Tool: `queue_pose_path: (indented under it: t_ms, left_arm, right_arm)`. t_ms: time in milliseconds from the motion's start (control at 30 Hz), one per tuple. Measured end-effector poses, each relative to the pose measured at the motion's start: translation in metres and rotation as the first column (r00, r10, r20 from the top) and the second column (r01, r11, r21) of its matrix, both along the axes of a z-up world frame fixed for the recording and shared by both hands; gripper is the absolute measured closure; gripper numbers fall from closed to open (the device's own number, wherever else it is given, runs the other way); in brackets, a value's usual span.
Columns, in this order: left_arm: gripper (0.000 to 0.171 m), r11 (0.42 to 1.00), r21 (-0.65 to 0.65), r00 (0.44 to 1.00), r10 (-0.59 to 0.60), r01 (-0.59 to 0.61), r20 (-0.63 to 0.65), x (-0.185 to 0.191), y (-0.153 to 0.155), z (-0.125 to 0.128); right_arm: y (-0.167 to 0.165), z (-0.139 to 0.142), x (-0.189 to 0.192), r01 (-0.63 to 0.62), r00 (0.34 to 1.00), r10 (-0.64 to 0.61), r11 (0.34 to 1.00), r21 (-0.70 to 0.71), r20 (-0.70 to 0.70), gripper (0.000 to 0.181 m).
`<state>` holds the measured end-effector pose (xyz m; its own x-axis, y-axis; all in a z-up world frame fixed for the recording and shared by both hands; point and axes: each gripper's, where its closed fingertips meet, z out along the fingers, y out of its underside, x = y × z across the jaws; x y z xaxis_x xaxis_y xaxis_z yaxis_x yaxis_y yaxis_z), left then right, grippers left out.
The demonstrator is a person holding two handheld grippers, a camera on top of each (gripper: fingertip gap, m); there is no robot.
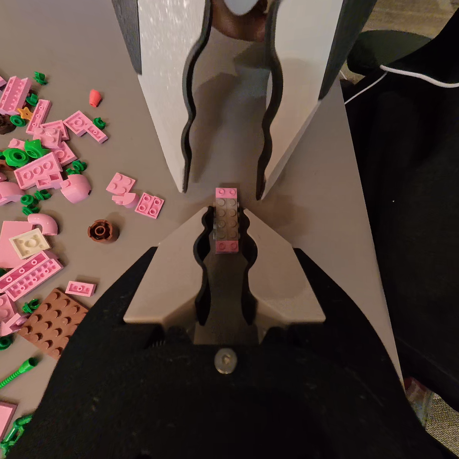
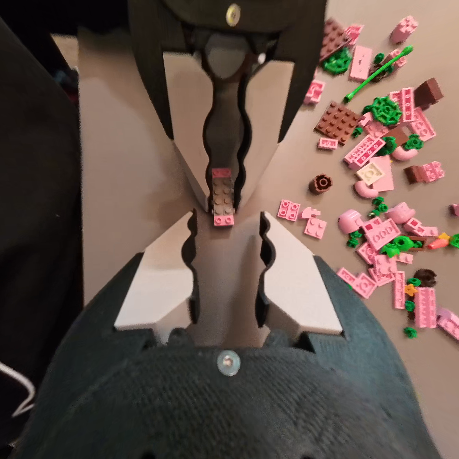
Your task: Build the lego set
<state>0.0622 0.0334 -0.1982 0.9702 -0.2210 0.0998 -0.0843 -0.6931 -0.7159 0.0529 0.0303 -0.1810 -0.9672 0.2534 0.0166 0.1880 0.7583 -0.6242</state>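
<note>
Lego building is at an early sub-assembly step, by my reading: a small stack (image 1: 226, 221) of grey studded plates with a pink plate at each end is gripped at the centre of the left wrist view. The left gripper (image 1: 226, 211) has its jaws closed in on the long sides of that stack, pinching the grey middle while both pink ends stick out free. Whether the stack rests on the grey table (image 1: 119, 49) or is held just above it I cannot tell.

The right gripper (image 2: 227, 216) faces it from the 12 o'clock side of the left view, its jaws spread wide and holding nothing, tips just beside the stack's near pink end without touching it.

Loose pieces lie scattered from 7 to 10 o'clock in the left view: a pink two-by-two plate (image 1: 149, 205), a brown round brick (image 1: 101, 230), a brown square plate (image 1: 53, 323), a tan plate (image 1: 29, 242), a red cone (image 1: 95, 97) and many small green pieces.

My judgement is that the next move calls for the empty right gripper to swing out to that pile, close on one chosen piece, and bring it back aligned stud-for-stud over the stack, while the left grip resists the downward press.
</note>
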Motion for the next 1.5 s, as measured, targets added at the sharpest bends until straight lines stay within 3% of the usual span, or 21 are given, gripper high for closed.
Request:
queue_pose_path:
  t_ms: [100, 233, 333, 467, 533, 600, 700, 767, 900, 1100, 1200, 1267, 1333, 1500]
  left_arm:
    - [0.153, 1.0, -0.001, 1.0, 0.001, -0.001, 0.004, 0.0, 0.0, 0.0]
    - [0.153, 1.0, -0.002, 1.0, 0.002, -0.002, 0.009, 0.0, 0.0, 0.0]
    - [0.153, 1.0, -0.002, 1.0, 0.002, -0.001, 0.01, 0.0, 0.0, 0.0]
    - [0.153, 1.0, -0.003, 1.0, 0.001, -0.001, 0.013, 0.0, 0.0, 0.0]
    - [0.153, 1.0, -0.003, 1.0, 0.001, -0.001, 0.013, 0.0, 0.0, 0.0]
    - [0.152, 1.0, -0.003, 1.0, 0.001, -0.001, 0.012, 0.0, 0.0, 0.0]
    - [0.153, 1.0, -0.002, 1.0, 0.0, 0.0, 0.016, 0.0, 0.0, 0.0]
    - [0.152, 1.0, -0.005, 1.0, 0.003, -0.003, 0.02, 0.0, 0.0, 0.0]
    - [0.152, 1.0, -0.007, 1.0, 0.004, -0.004, 0.015, 0.0, 0.0, -0.001]
    - [0.151, 1.0, -0.009, 1.0, 0.002, -0.002, 0.016, 0.0, 0.0, -0.001]
    - [0.152, 1.0, -0.007, 1.0, 0.008, -0.008, 0.009, 0.0, 0.001, -0.001]
    - [0.152, 1.0, -0.007, 1.0, 0.008, -0.008, 0.01, 0.0, 0.001, -0.001]
    - [0.152, 1.0, -0.007, 1.0, 0.008, -0.007, 0.01, 0.0, 0.001, -0.001]
    - [0.153, 1.0, 0.007, 1.0, 0.007, -0.006, -0.007, -0.001, 0.001, 0.0]
  right_arm:
    - [-0.002, 0.011, 0.002, 0.018, 0.999, -0.016, 0.997, -0.075, 0.031, 0.15]
    - [-0.002, 0.008, 0.004, -0.002, 1.0, 0.002, 0.999, -0.046, 0.0, 0.165]
    - [-0.007, 0.015, 0.006, -0.008, 1.0, 0.009, 0.995, -0.103, 0.002, 0.181]
    - [0.0, -0.003, 0.004, 0.007, 1.0, -0.007, 0.999, -0.032, 0.0, 0.181]
    - [0.002, 0.0, 0.001, 0.022, 1.0, -0.023, 1.0, -0.016, -0.015, 0.181]
    - [-0.004, 0.013, -0.003, 0.034, 0.998, -0.039, 0.996, -0.089, -0.055, 0.181]
    - [-0.003, -0.006, 0.004, 0.035, 0.999, -0.034, 0.998, -0.051, 0.027, 0.179]
    - [-0.004, -0.004, 0.001, 0.063, 0.997, -0.06, 0.996, -0.065, 0.044, 0.181]
    - [-0.001, 0.0, -0.005, 0.042, 0.995, -0.042, 0.999, 0.008, -0.093, 0.181]
    - [-0.008, -0.005, -0.001, 0.088, 0.996, -0.086, 0.994, -0.065, 0.037, 0.181]
    - [-0.004, 0.001, -0.008, 0.063, 0.994, -0.064, 0.998, -0.012, -0.088, 0.181]
    - [-0.001, 0.025, -0.018, 0.106, 0.984, -0.125, 0.984, -0.141, -0.128, 0.181]
    - [0.008, 0.043, -0.024, 0.173, 0.978, -0.196, 0.949, -0.265, -0.067, 0.181]
    - [0.016, 0.01, -0.011, 0.22, 0.974, -0.225, 0.959, -0.18, -0.007, 0.142]
